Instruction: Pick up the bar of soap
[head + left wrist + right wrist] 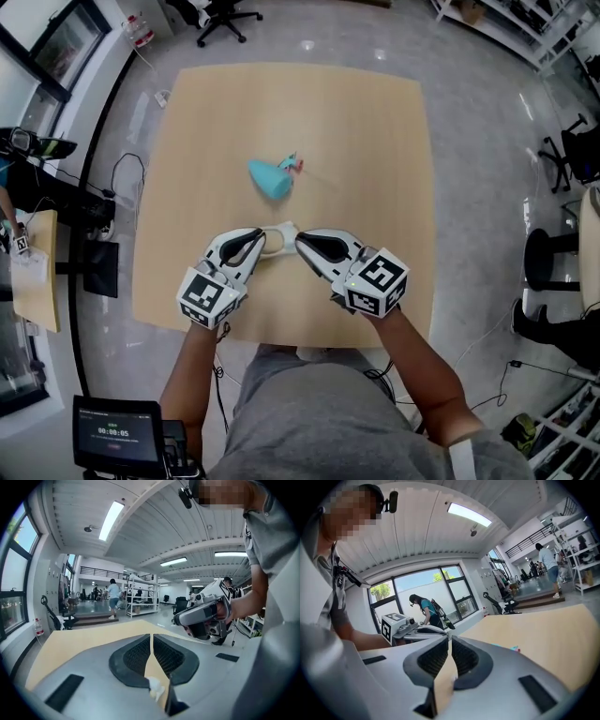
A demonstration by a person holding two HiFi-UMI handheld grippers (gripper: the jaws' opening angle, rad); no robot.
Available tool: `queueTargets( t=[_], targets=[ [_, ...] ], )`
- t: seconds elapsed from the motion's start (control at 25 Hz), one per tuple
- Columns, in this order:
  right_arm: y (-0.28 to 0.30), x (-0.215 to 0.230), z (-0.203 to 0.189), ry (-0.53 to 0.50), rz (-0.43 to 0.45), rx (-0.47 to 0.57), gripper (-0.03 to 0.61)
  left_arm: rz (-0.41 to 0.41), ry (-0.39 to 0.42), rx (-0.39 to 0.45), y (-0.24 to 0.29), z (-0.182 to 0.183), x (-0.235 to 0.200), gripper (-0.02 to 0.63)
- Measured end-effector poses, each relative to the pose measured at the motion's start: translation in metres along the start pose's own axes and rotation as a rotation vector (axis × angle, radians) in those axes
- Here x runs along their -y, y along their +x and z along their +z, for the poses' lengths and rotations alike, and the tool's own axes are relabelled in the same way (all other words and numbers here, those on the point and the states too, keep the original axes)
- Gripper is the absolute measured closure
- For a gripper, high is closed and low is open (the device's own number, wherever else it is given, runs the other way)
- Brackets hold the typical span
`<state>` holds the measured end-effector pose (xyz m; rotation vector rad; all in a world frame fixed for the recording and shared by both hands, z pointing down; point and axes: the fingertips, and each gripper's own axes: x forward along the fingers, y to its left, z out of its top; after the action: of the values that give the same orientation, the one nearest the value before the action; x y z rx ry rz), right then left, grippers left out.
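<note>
In the head view, the off-white bar of soap [277, 240] lies flat on the wooden table [375, 141], in front of the person. My left gripper [260, 236] is shut and empty, its tips at the soap's left edge. My right gripper [299, 241] is also shut and empty, its tips at the soap's right edge. Whether either tip touches the soap I cannot tell. In the left gripper view the jaws of that gripper [151, 637] meet; a white bit of the soap [156, 689] shows below them and the right gripper [206, 613] hovers beyond. The right gripper view shows its own gripper [450, 642] closed.
A teal wedge-shaped object [270, 178] with a small pink-and-teal piece lies farther out on the table. The table's near edge [281, 343] runs just behind the grippers. A screen on a stand [117, 433] is at the lower left. Office chairs and stools [548, 258] stand around.
</note>
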<state>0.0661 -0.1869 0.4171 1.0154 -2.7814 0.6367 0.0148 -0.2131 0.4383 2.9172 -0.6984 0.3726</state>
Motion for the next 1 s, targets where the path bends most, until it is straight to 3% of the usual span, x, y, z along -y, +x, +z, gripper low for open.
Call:
queueTargets(
  t=[0.48, 0.6, 0.84, 1.0],
  targets=[
    [0.058, 0.017, -0.073, -0.164, 0.107, -0.226, 0.544, -0.193, 0.2, -0.269, 0.021, -0.085, -0.002, 0.601],
    [0.066, 0.017, -0.094, -0.207, 0.132, -0.306, 0.466, -0.23, 0.234, -0.328, 0.026, -0.104, 0.001, 0.553],
    [0.077, 0.028, -0.124, -0.277, 0.144, -0.405, 0.427, -0.303, 0.326, -0.445, 0.036, -0.132, 0.008, 0.488],
    [0.108, 0.048, -0.152, -0.314, 0.176, -0.466, 0.386, -0.364, 0.369, -0.508, 0.044, -0.167, -0.017, 0.442]
  ],
)
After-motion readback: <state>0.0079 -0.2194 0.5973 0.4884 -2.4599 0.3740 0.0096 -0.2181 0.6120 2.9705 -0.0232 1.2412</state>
